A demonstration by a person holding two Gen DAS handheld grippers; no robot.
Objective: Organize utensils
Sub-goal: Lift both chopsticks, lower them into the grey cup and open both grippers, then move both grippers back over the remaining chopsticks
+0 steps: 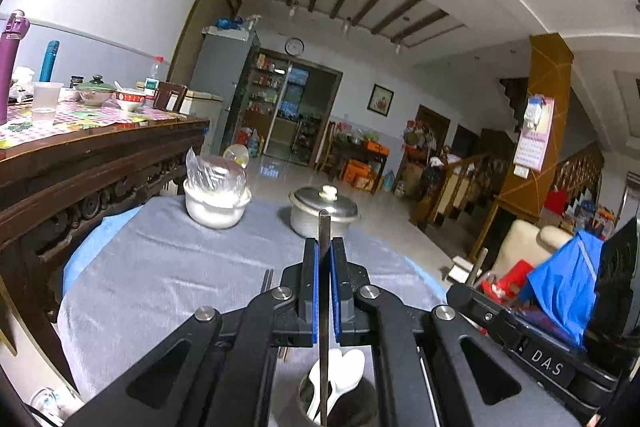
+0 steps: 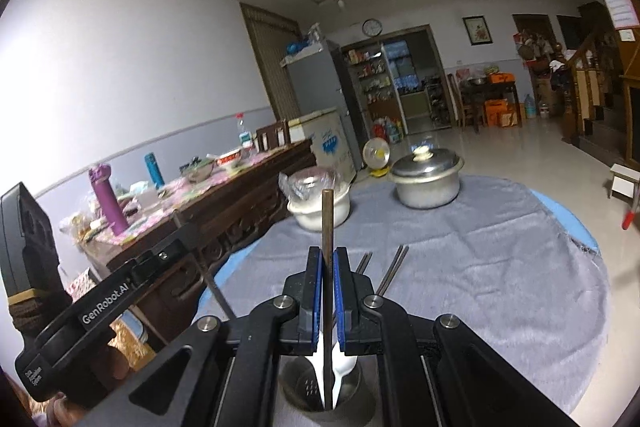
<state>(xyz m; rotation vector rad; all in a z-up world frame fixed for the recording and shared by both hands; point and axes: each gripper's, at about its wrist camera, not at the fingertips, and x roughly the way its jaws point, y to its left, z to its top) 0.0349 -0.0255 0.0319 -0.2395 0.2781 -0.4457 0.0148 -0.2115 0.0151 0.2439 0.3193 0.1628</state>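
A metal pot [image 1: 323,211] with lid stands at center; a white bowl [image 1: 216,205] is left of it, on grey cloth [image 1: 168,267].

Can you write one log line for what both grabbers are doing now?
left gripper: shut on thin dark chopstick | right gripper: shut on brown chopstick | both tips inside round metal utensil holder

Both wrist views face pot [image 1: 322,213] across table [image 2: 480,267].

Both tools are black plastic with blue pads on their fingers [image 1: 309,291], shiny round silver screws [image 2: 285,303], and white letters [image 2: 105,311] on the side.
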